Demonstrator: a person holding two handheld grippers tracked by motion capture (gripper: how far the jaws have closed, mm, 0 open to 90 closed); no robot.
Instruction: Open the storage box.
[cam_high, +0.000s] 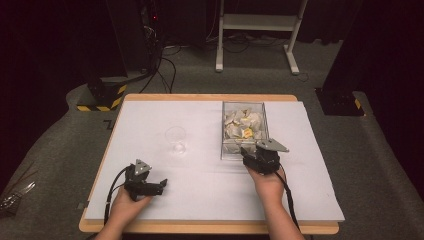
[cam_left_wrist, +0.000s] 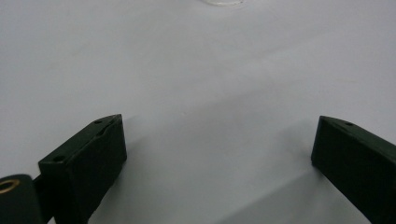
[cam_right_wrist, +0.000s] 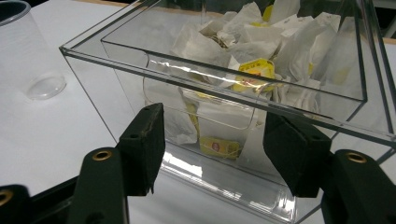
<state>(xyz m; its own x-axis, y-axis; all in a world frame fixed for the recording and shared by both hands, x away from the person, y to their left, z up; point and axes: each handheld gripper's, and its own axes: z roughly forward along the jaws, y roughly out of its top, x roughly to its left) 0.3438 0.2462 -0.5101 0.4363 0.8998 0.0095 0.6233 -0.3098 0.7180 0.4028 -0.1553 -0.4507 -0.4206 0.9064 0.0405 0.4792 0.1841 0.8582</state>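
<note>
Right gripper (cam_high: 248, 151) at the near wall of the clear box (cam_high: 223, 131), jaws spread with nothing pinched.

Parked at the box's near end, close against the clear wall, black pads (cam_right_wrist: 144, 144) apart on either side of a stretch of that wall, not pressing on it. Packed inside the box: white tea bags (cam_right_wrist: 243, 42) with yellow tags (cam_right_wrist: 255, 71), heaped toward the far end, a few lower ones lying against the near wall. Left of the box and near it, upright on the white table (cam_high: 150, 115): a clear plastic cup (cam_high: 176, 140). Well left of the box and nearer the table's front edge: left gripper (cam_high: 163, 184), low over bare tabletop, jaws spread wide, nothing between the pads (cam_left_wrist: 91, 158).
</note>
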